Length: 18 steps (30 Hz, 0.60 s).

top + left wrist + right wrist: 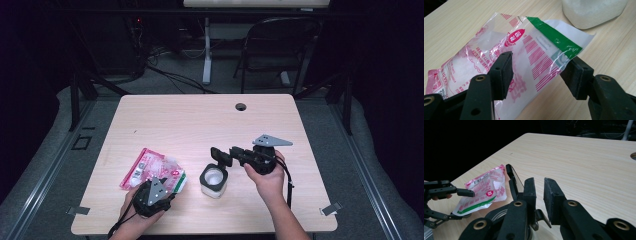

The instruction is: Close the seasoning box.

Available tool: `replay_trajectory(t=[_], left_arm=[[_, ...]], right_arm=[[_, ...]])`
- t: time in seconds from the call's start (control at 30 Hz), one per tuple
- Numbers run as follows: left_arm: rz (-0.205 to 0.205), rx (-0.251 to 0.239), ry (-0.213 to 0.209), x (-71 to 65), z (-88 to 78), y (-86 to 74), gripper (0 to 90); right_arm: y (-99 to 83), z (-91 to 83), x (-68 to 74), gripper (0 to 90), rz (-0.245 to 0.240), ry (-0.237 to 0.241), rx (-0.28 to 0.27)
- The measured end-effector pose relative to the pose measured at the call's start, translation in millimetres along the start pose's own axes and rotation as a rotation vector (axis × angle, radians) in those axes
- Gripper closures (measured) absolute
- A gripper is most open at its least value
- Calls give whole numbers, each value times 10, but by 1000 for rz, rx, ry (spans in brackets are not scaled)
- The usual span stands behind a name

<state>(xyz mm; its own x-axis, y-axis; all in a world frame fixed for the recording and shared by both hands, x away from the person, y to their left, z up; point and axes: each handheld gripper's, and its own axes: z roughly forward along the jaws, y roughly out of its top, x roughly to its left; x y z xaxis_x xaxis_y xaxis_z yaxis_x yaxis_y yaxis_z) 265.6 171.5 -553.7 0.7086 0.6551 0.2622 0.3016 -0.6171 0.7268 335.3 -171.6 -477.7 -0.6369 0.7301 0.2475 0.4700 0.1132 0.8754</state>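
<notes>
Entry: pouch-and-jar work at the near half of the desk [165, 112].

The pink-and-white pouch [152, 171] of white granules is lying near the desk's front-left corner, its green-banded end pointing toward the jar [214, 182], which is standing just beside it toward the middle of the front edge. The jar is white, with a black hinged lid [220, 156] tipped up and back from its mouth.

The left gripper [159, 189] is coming in from the front edge over the near end of the pouch. In the left gripper view its jaws are spread wide: one pad is sitting over the printed face of the pouch [506, 65], the other just at the green-taped corner. They are bracketing the pouch without pinching it; I judge this a line-up for a grasp near the sealed end, so the contents would hang below the opening once lifted.

The right gripper [239, 154] is reaching across from the right, just above and behind the jar. In the right gripper view its pads are nearly closed, and the lid [512, 180] is standing edge-on at the left pad. Whether the pads are actually clamping the lid's tab I cannot tell. Likely purpose: keeping the lid back so the mouth is free for pouring.
</notes>
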Motion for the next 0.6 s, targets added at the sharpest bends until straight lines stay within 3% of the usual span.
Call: replay_trajectory(t=[0.6], left_arm=[[-1, 6, -2, -2, -8, -5, 429]], right_arm=[[-83, 46, 120, 783, -20, 19, 28]])
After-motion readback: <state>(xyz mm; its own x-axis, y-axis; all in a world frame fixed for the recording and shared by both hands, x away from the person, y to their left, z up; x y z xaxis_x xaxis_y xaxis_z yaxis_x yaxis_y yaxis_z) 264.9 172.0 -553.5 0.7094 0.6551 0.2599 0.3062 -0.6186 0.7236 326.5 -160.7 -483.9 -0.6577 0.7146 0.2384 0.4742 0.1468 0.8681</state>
